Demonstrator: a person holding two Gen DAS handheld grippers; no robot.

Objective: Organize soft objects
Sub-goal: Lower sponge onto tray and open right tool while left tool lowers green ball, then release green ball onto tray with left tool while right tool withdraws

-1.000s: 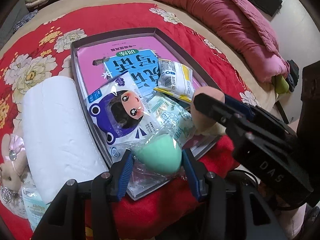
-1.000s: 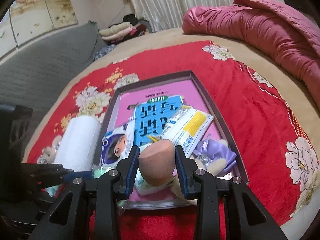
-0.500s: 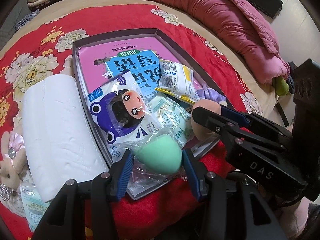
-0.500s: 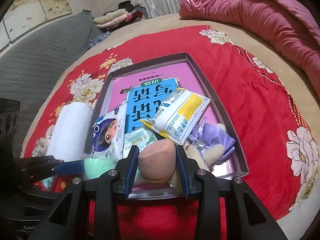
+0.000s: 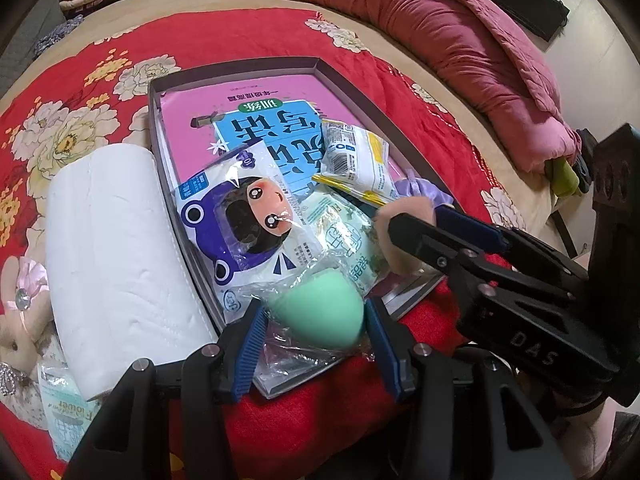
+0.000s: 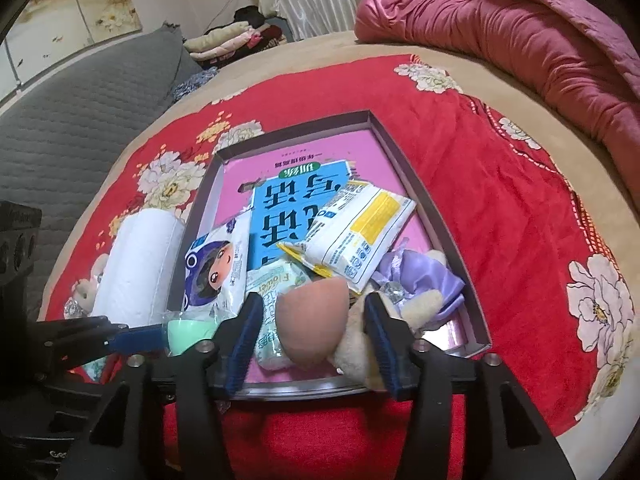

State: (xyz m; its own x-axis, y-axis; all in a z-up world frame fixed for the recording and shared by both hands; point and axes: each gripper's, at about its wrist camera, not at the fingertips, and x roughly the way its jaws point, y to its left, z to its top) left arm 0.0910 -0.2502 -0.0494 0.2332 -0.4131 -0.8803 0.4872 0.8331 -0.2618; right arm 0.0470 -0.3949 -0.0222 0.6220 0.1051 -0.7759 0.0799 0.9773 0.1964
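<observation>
A grey tray on the red bedspread holds a blue booklet, a cartoon-face pack, a white-and-yellow pack, a tissue pack and a plush toy in purple. My left gripper stands open around a green sponge egg in clear wrap at the tray's near edge. My right gripper is open, its fingers apart from a tan sponge egg that lies in the tray's near end. The tan egg also shows in the left wrist view.
A white paper-towel roll lies left of the tray, with a small plush rabbit and a tissue pack beside it. A pink quilt is bunched at the far right. Folded clothes lie at the back.
My right gripper has lowered the tan egg into the tray's near end and opened off it. My left gripper has stayed around the green egg.
</observation>
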